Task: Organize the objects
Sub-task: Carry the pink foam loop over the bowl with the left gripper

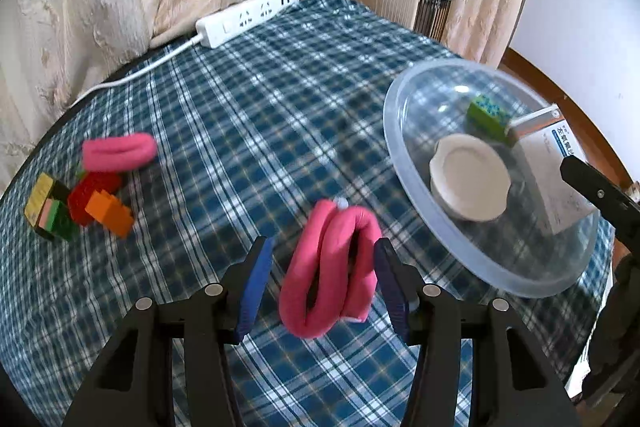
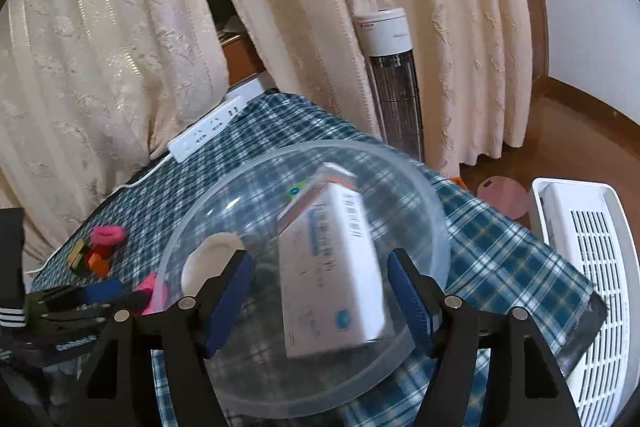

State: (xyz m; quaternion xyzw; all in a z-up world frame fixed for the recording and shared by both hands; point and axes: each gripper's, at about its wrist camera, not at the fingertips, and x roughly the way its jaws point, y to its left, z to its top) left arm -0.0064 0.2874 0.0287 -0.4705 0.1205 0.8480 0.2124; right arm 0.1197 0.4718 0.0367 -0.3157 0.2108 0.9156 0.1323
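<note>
The pink foam curler (image 1: 332,271) lies folded on the checked tablecloth (image 1: 248,115), near the front edge of the table, just left of the clear plastic bowl (image 1: 400,147). It sits between the fingers of the left gripper (image 1: 324,283): the right pad looks to be touching its side, the left pad stands clear, so the claw is parted around it and not yet squeezing. Being soft and doubled over, it could spring open or roll away if pinched on one fold only, and a grip taken that far off centre may push it sideways instead of lifting it.

To its right, the bowl already holds a white lid (image 1: 470,183), a green block (image 1: 488,115) and a medicine box (image 2: 332,267). The box leans inside the bowl, between the spread fingers of the right gripper (image 2: 320,291), whose pads touch nothing I can make out; that claw is open. The bowl is light and sits close to the right table edge, so a knock from either gripper, or a curler dropped against the rim, might tip or slide it.

Farther left lie a second pink curler (image 1: 120,151) and a small heap of toy bricks (image 1: 80,203), still to be gathered. A power strip (image 1: 248,15) rests at the far edge.
</note>
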